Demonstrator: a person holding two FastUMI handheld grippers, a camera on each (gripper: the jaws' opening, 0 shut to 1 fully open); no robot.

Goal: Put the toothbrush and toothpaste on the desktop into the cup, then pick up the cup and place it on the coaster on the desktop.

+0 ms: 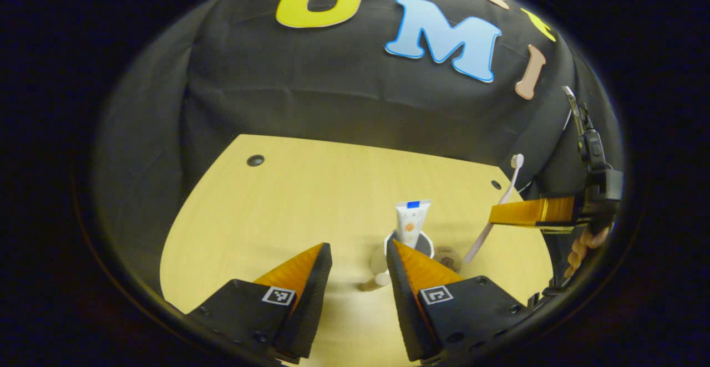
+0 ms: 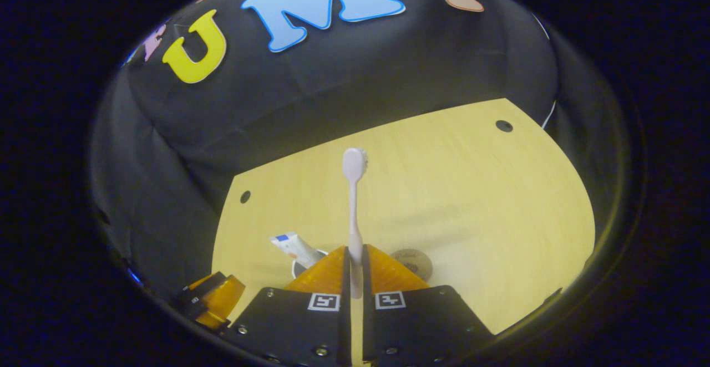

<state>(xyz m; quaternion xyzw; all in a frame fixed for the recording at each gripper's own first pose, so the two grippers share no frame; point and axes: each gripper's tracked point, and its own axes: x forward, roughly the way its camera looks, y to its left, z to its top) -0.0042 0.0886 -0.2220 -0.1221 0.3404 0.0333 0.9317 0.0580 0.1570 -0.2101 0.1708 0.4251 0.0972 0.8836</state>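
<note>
Carrying the toothbrush in my right gripper, I've got its fingers pinched tight on the lower handle, bristle head pointing up and away. The toothpaste is already standing in the cup, so the step in hand looks like the second half of the loading: getting the brush in beside the tube. My left gripper hangs spread wide and empty just in front of the cup. From there I see the right one off to the side, above the desk, brush slanting down toward the coaster, which lies just beside the cup. Next move, I reckon, calls for swinging the handle end over the rim and letting it slide in without knocking the tube. Slim pale plastic handle, smooth; soft white tube with a blue band on its flat crimped end; small round white cup; flat brownish disc of a coaster; light wood-grain desk, matte.
</note>
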